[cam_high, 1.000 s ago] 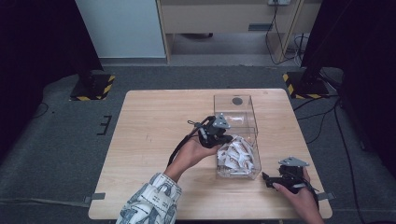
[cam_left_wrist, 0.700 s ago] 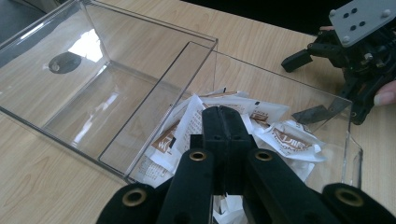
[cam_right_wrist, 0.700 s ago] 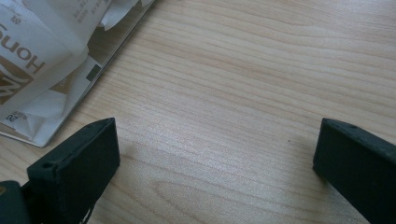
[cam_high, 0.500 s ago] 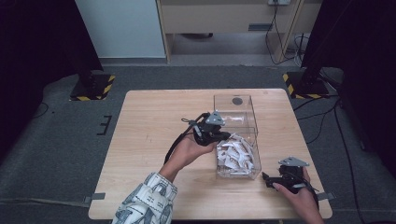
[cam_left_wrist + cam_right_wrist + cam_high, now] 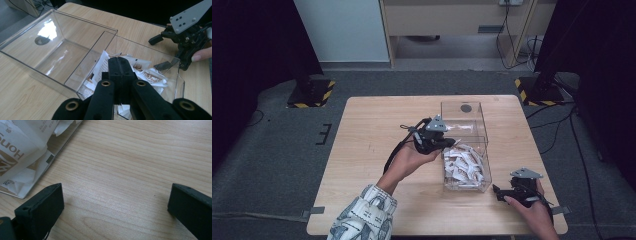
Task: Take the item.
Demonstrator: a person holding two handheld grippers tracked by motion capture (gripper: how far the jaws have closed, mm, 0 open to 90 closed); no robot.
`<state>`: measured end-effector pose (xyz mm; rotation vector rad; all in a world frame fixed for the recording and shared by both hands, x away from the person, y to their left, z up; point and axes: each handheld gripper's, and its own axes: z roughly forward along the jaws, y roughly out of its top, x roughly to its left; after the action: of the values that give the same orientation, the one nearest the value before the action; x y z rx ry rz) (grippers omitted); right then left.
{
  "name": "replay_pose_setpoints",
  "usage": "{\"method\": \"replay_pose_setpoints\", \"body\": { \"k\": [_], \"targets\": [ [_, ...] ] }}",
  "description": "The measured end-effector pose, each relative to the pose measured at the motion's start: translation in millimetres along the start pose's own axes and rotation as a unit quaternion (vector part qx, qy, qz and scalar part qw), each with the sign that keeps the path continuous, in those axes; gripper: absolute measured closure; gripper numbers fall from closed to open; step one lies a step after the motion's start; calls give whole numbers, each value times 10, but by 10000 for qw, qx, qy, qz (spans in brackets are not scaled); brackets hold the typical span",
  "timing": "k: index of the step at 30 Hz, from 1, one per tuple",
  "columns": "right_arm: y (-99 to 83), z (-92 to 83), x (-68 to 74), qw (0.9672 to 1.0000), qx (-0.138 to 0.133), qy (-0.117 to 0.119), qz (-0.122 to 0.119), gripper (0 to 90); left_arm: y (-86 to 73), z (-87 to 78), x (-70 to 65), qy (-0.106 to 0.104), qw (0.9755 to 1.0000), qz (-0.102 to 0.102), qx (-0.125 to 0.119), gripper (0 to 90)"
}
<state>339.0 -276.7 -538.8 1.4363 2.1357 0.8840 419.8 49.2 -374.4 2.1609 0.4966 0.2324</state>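
Observation:
A clear acrylic box (image 5: 486, 150) with two compartments stands on the wooden table. Its near compartment holds a heap of white paper packets (image 5: 464, 162); the far compartment looks nearly empty. My left gripper (image 5: 449, 143) hovers at the box's left wall with its jaws pressed together and nothing visible between them. In the left gripper view those shut jaws (image 5: 119, 60) point over the packets (image 5: 147, 75) inside the box (image 5: 57, 30). My right gripper (image 5: 499, 192) rests low by the box's front right corner. Its jaws (image 5: 115, 195) stand wide apart over bare wood, packets (image 5: 20, 145) at the upper left.
The table (image 5: 372, 150) has bare wood left of the box and along the front edge. A dark round mark (image 5: 466, 108) shows at the far end of the box. Black stands and cables sit on the grey floor beyond the table.
My left gripper has drawn back a little to the left, away from over the packets toward the box's left wall. The right gripper has stayed where it was.

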Motion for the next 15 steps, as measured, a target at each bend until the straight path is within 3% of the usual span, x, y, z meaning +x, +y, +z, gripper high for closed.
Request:
{"method": "replay_pose_setpoints", "body": {
  "k": [15],
  "targets": [
    [0,0,0,10000,-1,0,1,8,22,-131,-25,11,9998,-23,-200,900]
  ]
}}
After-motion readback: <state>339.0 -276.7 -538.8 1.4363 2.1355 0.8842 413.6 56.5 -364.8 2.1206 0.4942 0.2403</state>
